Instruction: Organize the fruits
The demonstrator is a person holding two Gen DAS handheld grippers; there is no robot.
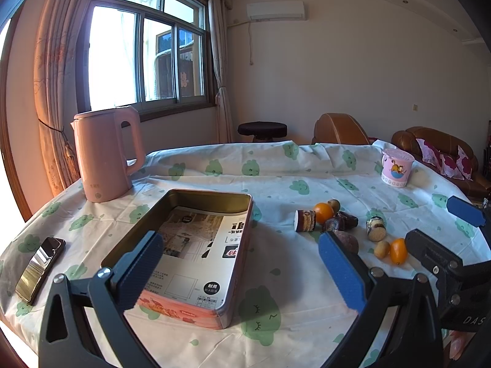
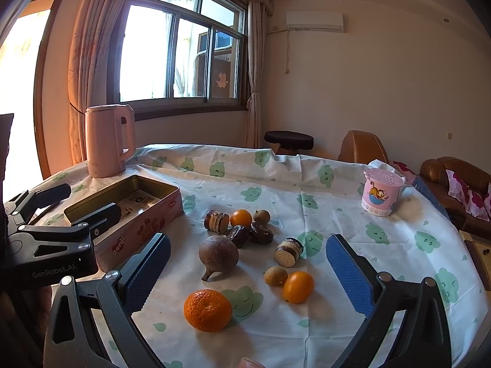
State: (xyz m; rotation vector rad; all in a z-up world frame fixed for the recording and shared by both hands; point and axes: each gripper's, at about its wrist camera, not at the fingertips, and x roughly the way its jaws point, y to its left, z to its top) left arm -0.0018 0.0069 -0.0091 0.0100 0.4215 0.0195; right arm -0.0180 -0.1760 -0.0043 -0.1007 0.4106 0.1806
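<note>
An open pink tin box (image 1: 196, 245) (image 2: 138, 211) with a printed sheet inside lies on the table. My left gripper (image 1: 242, 271) hovers open over its near right corner, nothing between the fingers. My right gripper (image 2: 248, 279) is open above a cluster of fruit and snacks: a mandarin (image 2: 207, 309), a brown round fruit with a stem (image 2: 218, 254), a kumquat (image 2: 298, 286), a small tan fruit (image 2: 275, 275), a second orange fruit (image 2: 241, 217), dark dates (image 2: 250, 234) and two rolled cakes (image 2: 217, 221) (image 2: 288, 253). The left wrist view shows the cluster (image 1: 337, 224) to the right of the box.
A pink kettle (image 1: 107, 153) (image 2: 109, 141) stands at the back left. A phone (image 1: 40, 268) lies at the table's left edge. A pink lidded cup (image 1: 396, 168) (image 2: 382, 191) sits at the far right. The tablecloth (image 2: 276, 178) has green cloud prints. Sofas and a stool stand beyond.
</note>
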